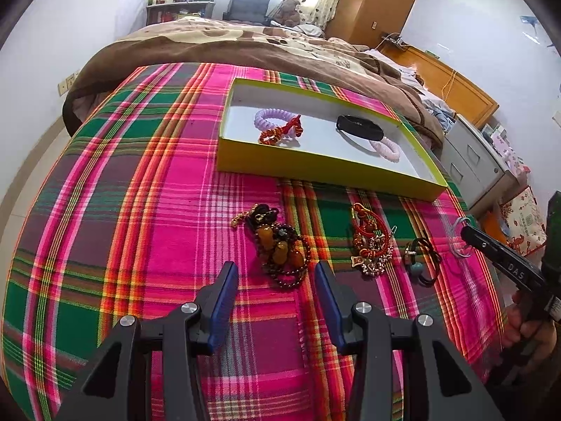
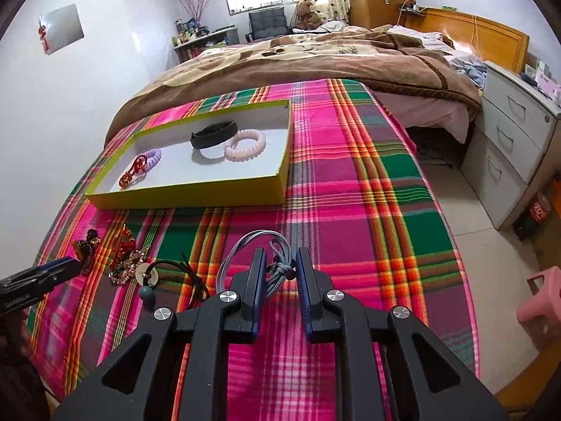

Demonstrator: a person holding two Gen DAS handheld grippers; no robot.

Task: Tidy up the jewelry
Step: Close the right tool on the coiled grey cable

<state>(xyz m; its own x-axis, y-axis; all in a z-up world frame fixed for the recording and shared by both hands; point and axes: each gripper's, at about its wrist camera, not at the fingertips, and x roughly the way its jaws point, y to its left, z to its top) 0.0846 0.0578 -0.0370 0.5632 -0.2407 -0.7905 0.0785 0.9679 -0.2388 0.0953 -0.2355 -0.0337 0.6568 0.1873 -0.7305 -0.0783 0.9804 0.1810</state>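
Observation:
A yellow-rimmed tray (image 1: 315, 170) (image 2: 196, 194) on the plaid cloth holds a lilac coil band (image 1: 271, 117), a red knotted bracelet (image 1: 280, 132), a black band (image 1: 359, 128) and a pink coil band (image 1: 385, 147). On the cloth lie an amber bead necklace (image 1: 280, 245), a red and gold charm bracelet (image 1: 370, 242) and a black cord with a teal bead (image 1: 422, 258). My left gripper (image 1: 275, 273) is open just before the amber necklace. My right gripper (image 2: 279, 259) is part open around the knot of a grey cord bracelet (image 2: 245, 249), not clamped.
The plaid cloth (image 1: 157, 175) covers the foot of a bed with a brown blanket (image 1: 245, 45). A white drawer unit (image 2: 508, 140) and a pink stool (image 2: 541, 301) stand right of the bed. A wooden headboard (image 2: 473, 31) is at the back.

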